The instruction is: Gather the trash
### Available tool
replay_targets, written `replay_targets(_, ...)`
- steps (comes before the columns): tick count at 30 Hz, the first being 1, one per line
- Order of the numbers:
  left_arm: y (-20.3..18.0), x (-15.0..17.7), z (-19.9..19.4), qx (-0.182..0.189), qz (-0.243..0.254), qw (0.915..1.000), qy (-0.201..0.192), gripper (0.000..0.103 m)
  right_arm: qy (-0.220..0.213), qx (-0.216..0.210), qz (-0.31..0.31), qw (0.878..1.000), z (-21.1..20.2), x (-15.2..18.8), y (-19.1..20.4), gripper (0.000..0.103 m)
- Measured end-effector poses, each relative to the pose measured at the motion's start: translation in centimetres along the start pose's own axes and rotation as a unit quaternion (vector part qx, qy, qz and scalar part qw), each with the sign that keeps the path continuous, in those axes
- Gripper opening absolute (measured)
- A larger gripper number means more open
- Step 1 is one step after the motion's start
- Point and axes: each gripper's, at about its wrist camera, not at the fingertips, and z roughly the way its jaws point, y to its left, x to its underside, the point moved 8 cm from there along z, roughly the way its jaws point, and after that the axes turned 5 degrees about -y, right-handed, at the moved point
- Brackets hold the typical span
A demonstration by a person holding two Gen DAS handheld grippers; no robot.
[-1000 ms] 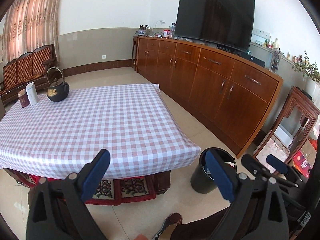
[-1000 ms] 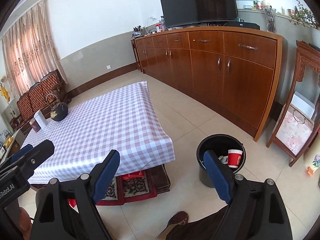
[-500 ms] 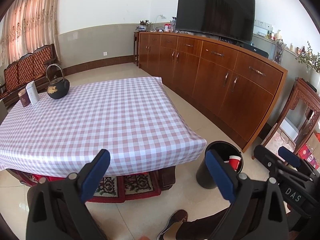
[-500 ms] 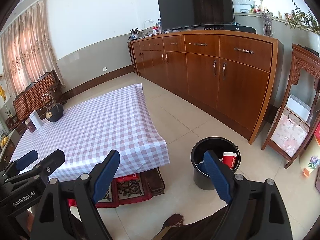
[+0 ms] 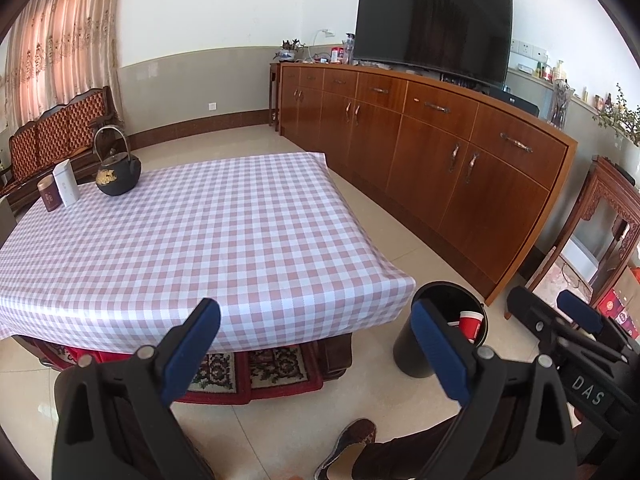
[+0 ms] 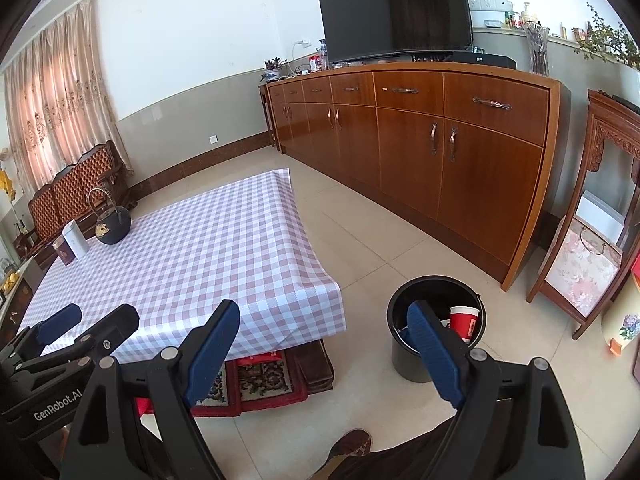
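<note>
Cup: a red paper cup (image 6: 464, 322) with a white rim, some mark on its side too small to read.
Cup's axis: upright or nearly so, mouth up.
Cup's place: inside the black bin (image 6: 404, 356), against its far right wall, with what may have been other scraps beside it.
Bin: stood on the tiled floor, just right of the checked table (image 6: 192, 264).
Right gripper (image 6: 324, 340): jaws wide apart, empty.
Left gripper (image 5: 316, 344): jaws wide apart, empty.
</note>
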Motion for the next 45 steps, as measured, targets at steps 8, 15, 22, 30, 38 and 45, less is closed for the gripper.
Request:
replay_targets(8,-0.02,0.08,0.05,-0.001,0.000,1.0000,0.002,0.097,0.000,-0.001,0.002,1.000,-0.12,-0.01,-0.14,0.088)
replay_targets(15,0.03,0.16,0.10,-0.002,0.001,1.0000,0.003,0.097,0.000,-0.003,0.001,1.000,-0.03,0.02,0.02,0.088)
replay_targets(22,0.17,0.19,0.14,-0.002,0.001,1.0000,0.004,0.097,-0.001,-0.002,0.002,1.000,0.05,-0.01,0.02,0.088)
replay_targets(30,0.12,0.21,0.15,-0.002,0.001,1.0000,0.005,0.097,-0.004,-0.002,0.002,1.000,-0.02,-0.15,0.06,0.088)
replay_targets(38,0.27,0.23,0.34,-0.001,0.002,1.0000,0.008,0.097,-0.004,-0.002,0.005,1.000,0.02,-0.17,-0.09,0.088)
replay_targets(45,0.33,0.33,0.61,0.000,0.002,0.9999,0.013,0.097,-0.004,-0.003,0.005,1.000,0.00,-0.24,-0.11,0.088)
